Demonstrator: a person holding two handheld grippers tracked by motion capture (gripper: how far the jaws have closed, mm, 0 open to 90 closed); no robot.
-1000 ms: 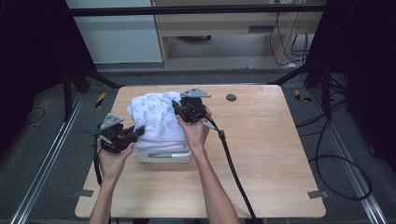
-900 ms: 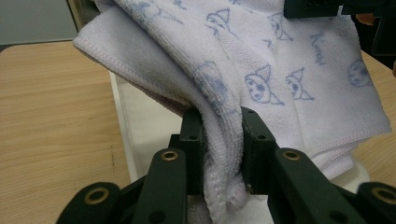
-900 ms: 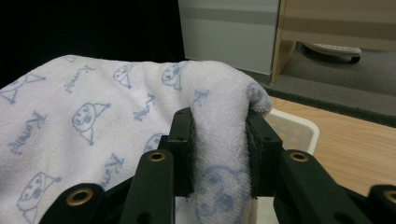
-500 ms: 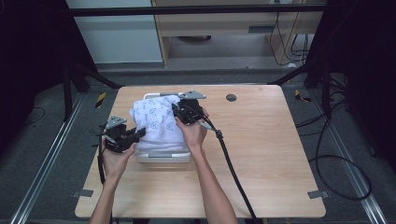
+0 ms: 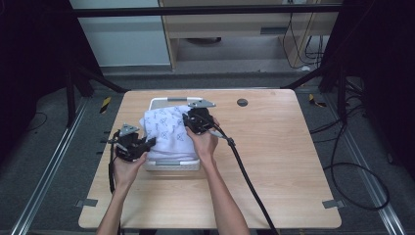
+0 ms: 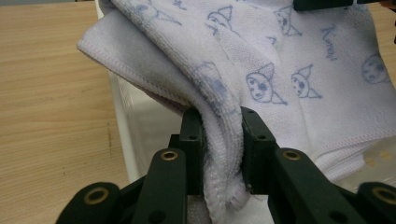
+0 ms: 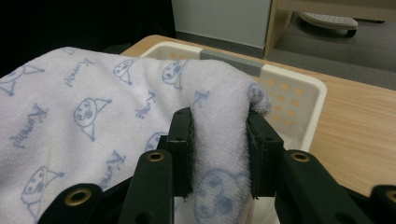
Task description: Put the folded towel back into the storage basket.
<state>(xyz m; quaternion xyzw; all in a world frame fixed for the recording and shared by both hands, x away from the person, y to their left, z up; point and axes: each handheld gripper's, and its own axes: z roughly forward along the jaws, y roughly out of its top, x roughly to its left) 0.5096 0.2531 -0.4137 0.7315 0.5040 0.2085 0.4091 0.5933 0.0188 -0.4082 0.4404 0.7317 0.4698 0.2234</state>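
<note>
Towel (image 5: 166,134) draped over white basket (image 5: 161,102), pinched in closed jaws of left gripper (image 5: 147,143) and right gripper (image 5: 188,121). Lowering to be kept level; folds to be settled inside basket walls before release.

Table evenly lit, surroundings dark; gripper views slightly soft.

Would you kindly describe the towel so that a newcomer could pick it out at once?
On the wooden table, find the white plastic basket left of centre. Draped over it is the towel, pinched by the left gripper and the right gripper. It alone is soft white cloth with blue cartoon faces.
</note>
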